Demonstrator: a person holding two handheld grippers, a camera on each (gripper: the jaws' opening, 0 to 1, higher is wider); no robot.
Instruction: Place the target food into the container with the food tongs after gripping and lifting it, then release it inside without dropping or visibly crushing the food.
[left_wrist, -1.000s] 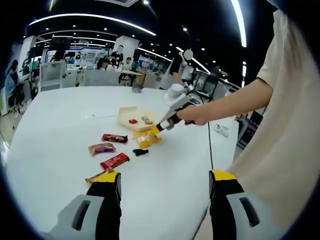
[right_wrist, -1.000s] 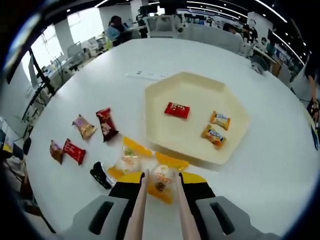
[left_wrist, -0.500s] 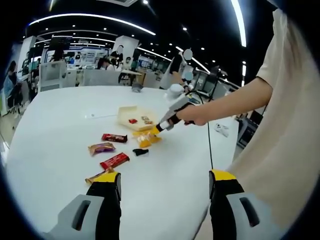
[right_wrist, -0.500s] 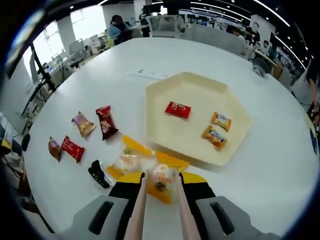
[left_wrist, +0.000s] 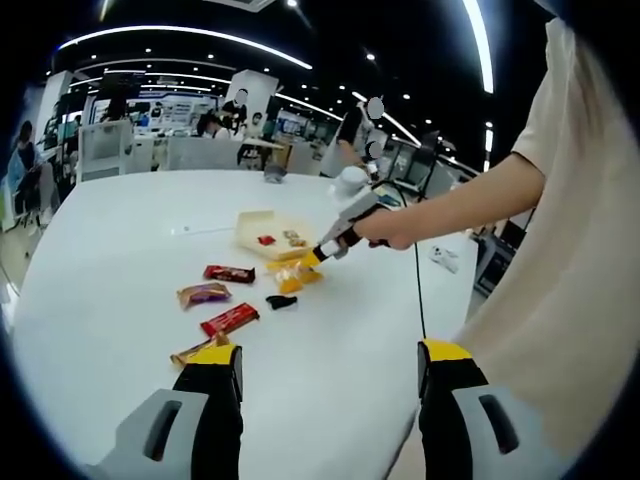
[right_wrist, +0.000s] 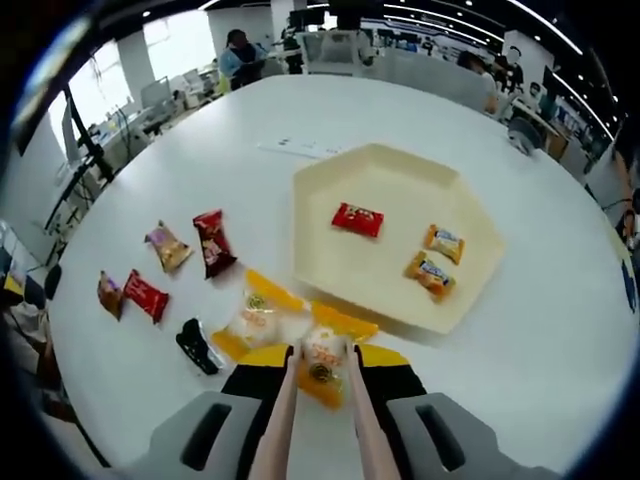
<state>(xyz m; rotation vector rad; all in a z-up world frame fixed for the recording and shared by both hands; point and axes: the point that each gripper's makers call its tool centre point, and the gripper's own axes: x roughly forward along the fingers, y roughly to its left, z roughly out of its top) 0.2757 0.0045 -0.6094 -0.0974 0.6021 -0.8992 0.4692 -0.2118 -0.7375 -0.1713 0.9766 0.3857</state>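
An open office with ceiling light strips and distant desks surrounds a broad white round table (right_wrist: 560, 300). On it, in the right gripper view, sits a cream hexagonal plastic tray (right_wrist: 395, 235), which holds a red wrapped candy (right_wrist: 357, 218) towards its far left and two orange wrapped candies (right_wrist: 436, 258) on its right side.

The right gripper (right_wrist: 322, 400) carries a pair of beige food tongs (right_wrist: 277, 425), whose two arms run forward between its jaws. The tong tips are pressed in on a clear-and-orange wrapped snack (right_wrist: 321, 362), which sits between them just near of the tray's near edge. A second clear-and-orange wrapped snack (right_wrist: 256, 315) lies just to its left on the table. Farther left lie a black packet (right_wrist: 200, 345), a dark red packet (right_wrist: 212, 241), a tan packet (right_wrist: 167, 246), a bright red bar (right_wrist: 147, 296) and a brown packet (right_wrist: 110, 294).

In the left gripper view, a person's hand (left_wrist: 388, 229) holds the right gripper over the snacks beside the tray (left_wrist: 262, 230). The left gripper (left_wrist: 330, 400) hangs above the near table edge, jaws spread wide apart with nothing between them.
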